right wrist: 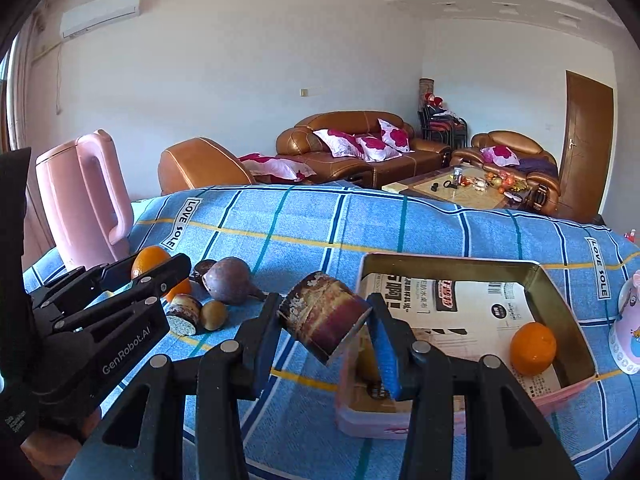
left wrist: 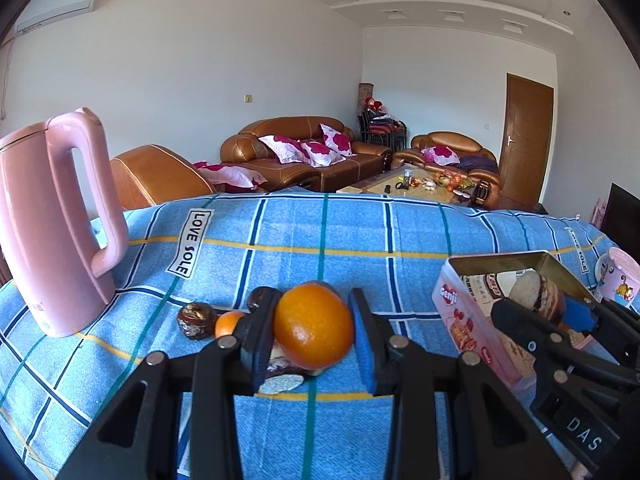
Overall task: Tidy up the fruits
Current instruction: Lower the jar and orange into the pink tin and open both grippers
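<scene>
My left gripper (left wrist: 314, 318) is shut on a large orange (left wrist: 314, 330), held a little above the blue checked cloth. The right wrist view shows the same gripper (right wrist: 156, 270) at the left with that orange (right wrist: 149, 261). My right gripper (right wrist: 326, 314) is shut on a brown and purple cut fruit chunk (right wrist: 324, 316), at the near left corner of the open pink tin (right wrist: 460, 262). Another orange (right wrist: 534, 348) lies inside the tin. On the cloth lie a purple round fruit (right wrist: 230, 282), a small olive-brown fruit (right wrist: 214, 314), a cut chunk (right wrist: 184, 314), a small orange (left wrist: 229, 323) and a dark wrinkled fruit (left wrist: 196, 320).
A tall pink kettle (left wrist: 56, 224) stands at the left of the table. A pink printed cup (right wrist: 628, 328) stands to the right of the tin. The tin's floor is lined with printed paper (right wrist: 452, 304). Brown sofas (left wrist: 304, 148) and a low table (left wrist: 416, 184) fill the room behind.
</scene>
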Available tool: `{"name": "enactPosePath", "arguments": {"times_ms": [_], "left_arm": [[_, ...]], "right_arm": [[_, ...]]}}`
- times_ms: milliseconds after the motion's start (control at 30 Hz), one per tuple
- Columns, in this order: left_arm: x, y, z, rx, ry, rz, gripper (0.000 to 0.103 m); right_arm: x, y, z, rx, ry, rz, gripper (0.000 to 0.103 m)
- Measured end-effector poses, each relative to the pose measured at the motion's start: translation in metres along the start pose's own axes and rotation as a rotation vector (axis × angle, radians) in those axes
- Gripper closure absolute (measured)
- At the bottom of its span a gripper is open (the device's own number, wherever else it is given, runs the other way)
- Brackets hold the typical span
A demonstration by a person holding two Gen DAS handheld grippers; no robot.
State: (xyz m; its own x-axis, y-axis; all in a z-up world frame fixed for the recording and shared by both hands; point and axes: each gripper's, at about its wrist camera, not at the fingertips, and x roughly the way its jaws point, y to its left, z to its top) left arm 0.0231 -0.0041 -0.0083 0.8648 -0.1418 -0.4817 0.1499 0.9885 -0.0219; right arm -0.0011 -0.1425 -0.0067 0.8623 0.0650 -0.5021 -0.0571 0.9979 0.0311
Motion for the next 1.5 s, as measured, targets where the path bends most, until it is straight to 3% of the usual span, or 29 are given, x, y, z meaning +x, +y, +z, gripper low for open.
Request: {"name": "enactPosePath", "arguments": {"times_ms": [633,1133,1333,1500], "left_arm": [[0.007,-0.075,0.008,0.052,-0.007,-0.085,0.066],[0.025,-0.134,0.013,0.095,0.023,-0.172,0.066],[0.033,-0.151,0.012,0.117,0.062,-0.186,0.066],[0.04,-0.155,0.01,0.13,0.104,-0.18,0.066]], "right_arm": [[-0.003,-0.071,0.005,0.067,-0.013,-0.102,0.058],[-0.001,-0.149,0.009,0.155,-0.005,-0.253,0.058],[0.01,-0.169,0.007,0.203,0.041,-0.242,0.058],[0.025,-0.157,0.003,0.164,0.089,-0.217,0.058]]}}
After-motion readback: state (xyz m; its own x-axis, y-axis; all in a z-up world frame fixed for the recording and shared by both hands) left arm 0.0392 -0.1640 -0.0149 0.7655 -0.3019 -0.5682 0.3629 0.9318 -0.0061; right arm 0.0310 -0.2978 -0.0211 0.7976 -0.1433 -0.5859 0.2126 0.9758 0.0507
